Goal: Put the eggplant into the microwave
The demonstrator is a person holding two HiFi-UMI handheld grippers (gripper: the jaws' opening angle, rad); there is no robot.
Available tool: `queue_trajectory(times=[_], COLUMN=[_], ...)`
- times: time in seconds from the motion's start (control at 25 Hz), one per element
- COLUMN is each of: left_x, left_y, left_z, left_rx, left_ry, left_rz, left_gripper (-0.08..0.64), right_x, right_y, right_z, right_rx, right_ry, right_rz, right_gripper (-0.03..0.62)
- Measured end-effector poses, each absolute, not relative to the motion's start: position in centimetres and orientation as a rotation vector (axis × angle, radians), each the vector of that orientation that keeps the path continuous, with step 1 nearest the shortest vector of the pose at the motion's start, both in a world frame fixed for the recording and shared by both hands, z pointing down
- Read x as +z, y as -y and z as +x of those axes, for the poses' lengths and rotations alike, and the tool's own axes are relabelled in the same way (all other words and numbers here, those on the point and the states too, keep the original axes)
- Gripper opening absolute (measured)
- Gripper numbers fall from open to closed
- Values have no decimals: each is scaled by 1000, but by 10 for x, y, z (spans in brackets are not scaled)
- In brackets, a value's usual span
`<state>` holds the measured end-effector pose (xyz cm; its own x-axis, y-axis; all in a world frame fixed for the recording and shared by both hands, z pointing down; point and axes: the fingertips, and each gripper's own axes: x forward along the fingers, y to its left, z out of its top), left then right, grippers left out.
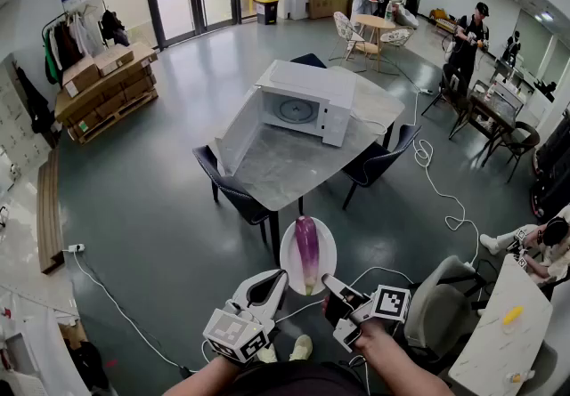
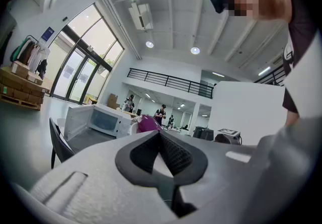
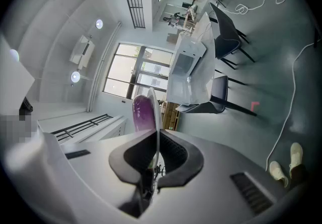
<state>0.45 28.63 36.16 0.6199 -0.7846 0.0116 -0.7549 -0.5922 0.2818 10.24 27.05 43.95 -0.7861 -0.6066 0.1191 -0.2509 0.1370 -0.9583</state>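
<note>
A purple eggplant (image 1: 307, 247) lies on a white plate (image 1: 290, 265) held in the air over the floor, short of the table. My left gripper (image 1: 278, 278) is shut on the plate's left near rim, and my right gripper (image 1: 328, 282) is shut on its right near rim. In the right gripper view the plate (image 3: 157, 109) runs edge-on between the pads, with the eggplant (image 3: 142, 113) beyond it. The left gripper view shows the eggplant (image 2: 146, 123) just past the closed jaws. The white microwave (image 1: 307, 105) stands on the table with its door (image 1: 236, 132) swung wide open.
The marble table (image 1: 294, 167) has dark chairs (image 1: 233, 191) at its near left and another chair (image 1: 374, 163) at its right. A white cable (image 1: 441, 189) snakes over the floor at right. Stacked boxes (image 1: 107, 87) sit at far left. Several people are at the back right.
</note>
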Motion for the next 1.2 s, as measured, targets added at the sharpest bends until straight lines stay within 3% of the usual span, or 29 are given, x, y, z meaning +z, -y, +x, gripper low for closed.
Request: queue_trajectory(times=[1.2], left_x=[365], left_y=[-267], left_z=[12], left_rx=[-177], left_ry=[1349], left_rz=[2548], left_gripper=[8], right_x=[448], right_y=[-249], right_z=[137], right_rx=[-1727], right_ry=[-2035], right_rz=[-835], right_gripper=[18])
